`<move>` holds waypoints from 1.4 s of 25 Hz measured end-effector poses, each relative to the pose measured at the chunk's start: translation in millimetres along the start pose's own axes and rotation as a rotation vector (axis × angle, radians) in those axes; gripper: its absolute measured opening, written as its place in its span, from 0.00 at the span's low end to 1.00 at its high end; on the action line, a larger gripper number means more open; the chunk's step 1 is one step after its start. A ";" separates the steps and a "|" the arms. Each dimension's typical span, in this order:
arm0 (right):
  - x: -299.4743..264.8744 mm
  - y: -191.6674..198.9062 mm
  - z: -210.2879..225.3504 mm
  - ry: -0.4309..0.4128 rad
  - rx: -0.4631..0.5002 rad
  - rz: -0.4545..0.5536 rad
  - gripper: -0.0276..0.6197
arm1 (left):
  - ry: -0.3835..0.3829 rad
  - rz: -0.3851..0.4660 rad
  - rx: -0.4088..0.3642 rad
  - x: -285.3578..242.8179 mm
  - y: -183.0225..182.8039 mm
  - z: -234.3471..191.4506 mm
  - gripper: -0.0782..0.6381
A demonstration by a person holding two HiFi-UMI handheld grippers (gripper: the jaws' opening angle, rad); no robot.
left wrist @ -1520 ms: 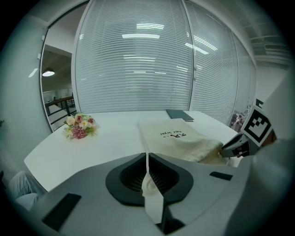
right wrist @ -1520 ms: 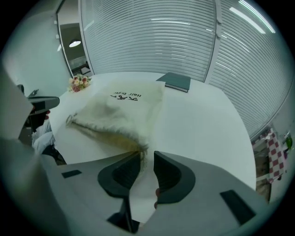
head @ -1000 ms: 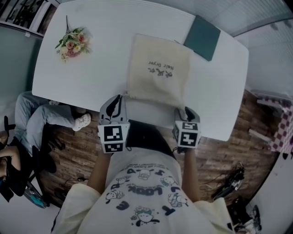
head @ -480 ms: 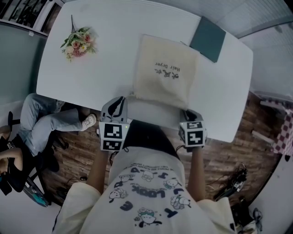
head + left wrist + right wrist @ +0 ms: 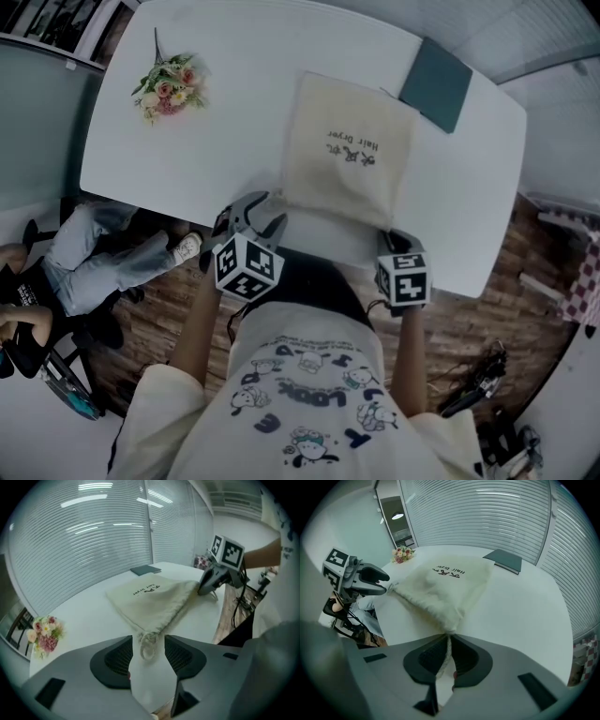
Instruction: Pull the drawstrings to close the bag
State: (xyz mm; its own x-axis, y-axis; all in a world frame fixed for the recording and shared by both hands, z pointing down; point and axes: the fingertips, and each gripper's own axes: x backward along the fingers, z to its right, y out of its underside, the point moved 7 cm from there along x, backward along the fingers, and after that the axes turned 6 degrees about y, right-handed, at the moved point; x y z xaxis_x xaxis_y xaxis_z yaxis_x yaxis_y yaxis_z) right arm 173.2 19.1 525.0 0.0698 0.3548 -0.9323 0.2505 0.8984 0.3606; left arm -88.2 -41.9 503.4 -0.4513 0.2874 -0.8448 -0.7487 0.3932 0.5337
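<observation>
The bag (image 5: 349, 150) lies on the surface (image 5: 234, 103), mouth near, not yet cinched; the right hand-held gripper (image 5: 446, 656) has just closed onto its drawstring (image 5: 443, 665), the left hand-held gripper (image 5: 149, 653) has just sprung open, cord loop (image 5: 148, 644) loose between its jaws; the pull remains

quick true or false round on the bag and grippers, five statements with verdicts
1. The right gripper is clamped on a drawstring. True; its jaws have just closed on it.
2. The left gripper pinches a cord. False: its jaws have just opened, and the cord loop lies loose between them.
3. The flowers lie on the bag. False: they lie on the table, apart from it.
4. The bag's print faces up. True.
5. A dark notebook lies by the bag's far corner. True.
</observation>
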 end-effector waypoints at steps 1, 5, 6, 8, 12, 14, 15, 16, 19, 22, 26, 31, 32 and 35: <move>-0.2 0.4 -0.3 -0.004 0.000 -0.004 0.09 | 0.003 -0.035 -0.044 -4.6 0.8 0.2 0.44; -0.9 0.0 0.3 -0.013 0.013 -0.006 0.09 | 0.018 -0.126 -0.123 -19.8 1.9 -1.5 0.44; -1.0 -0.1 0.6 -0.015 0.013 -0.007 0.09 | 0.032 -0.136 -0.126 -22.0 1.7 -1.9 0.44; -1.5 -0.3 1.1 -0.020 0.012 -0.011 0.09 | 0.063 -0.152 -0.130 -24.4 0.6 -3.3 0.43; -1.2 -0.2 2.4 -0.025 0.011 -0.027 0.09 | 0.122 -0.183 -0.104 -26.7 -1.4 -5.3 0.42; -0.8 -1.1 2.2 -0.031 0.006 -0.022 0.09 | 0.134 -0.197 -0.092 -27.1 -1.9 -4.6 0.38; -0.3 -1.6 2.0 -0.035 0.001 -0.020 0.09 | 0.132 -0.202 -0.085 -27.3 -1.9 -4.1 0.31; 0.1 -1.8 2.0 -0.039 -0.003 -0.021 0.09 | 0.129 -0.208 -0.076 -27.4 -1.9 -3.6 0.26; 0.2 -2.5 2.6 -0.041 -0.011 -0.024 0.09 | 0.123 -0.231 -0.035 -26.6 -1.2 -3.8 0.22; -0.4 -3.1 5.7 -0.006 -0.020 -0.028 0.09 | 0.092 -0.259 0.027 -24.5 2.3 -9.4 0.19; 0.8 -2.4 11.6 0.042 -0.014 -0.043 0.09 | -0.001 -0.289 0.096 -20.6 10.0 -21.0 0.19; 5.3 -1.6 18.5 0.098 -0.031 -0.043 0.08 | -0.109 -0.283 0.254 -17.1 15.2 -27.6 0.18; 5.7 -2.1 20.5 0.102 -0.052 -0.034 0.07 | -0.127 -0.279 0.285 -16.6 15.8 -28.3 0.18; 6.1 -0.1 28.7 0.130 -0.123 -0.012 0.07 | -0.180 -0.273 0.367 -14.8 19.9 -31.4 0.18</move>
State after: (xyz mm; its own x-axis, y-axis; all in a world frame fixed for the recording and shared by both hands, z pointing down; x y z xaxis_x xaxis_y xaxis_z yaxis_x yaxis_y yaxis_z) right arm 201.4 13.8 518.5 -0.0598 0.3669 -0.9283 0.1302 0.9249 0.3572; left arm -111.7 -65.7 525.4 -0.1475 0.2646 -0.9530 -0.5927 0.7478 0.2993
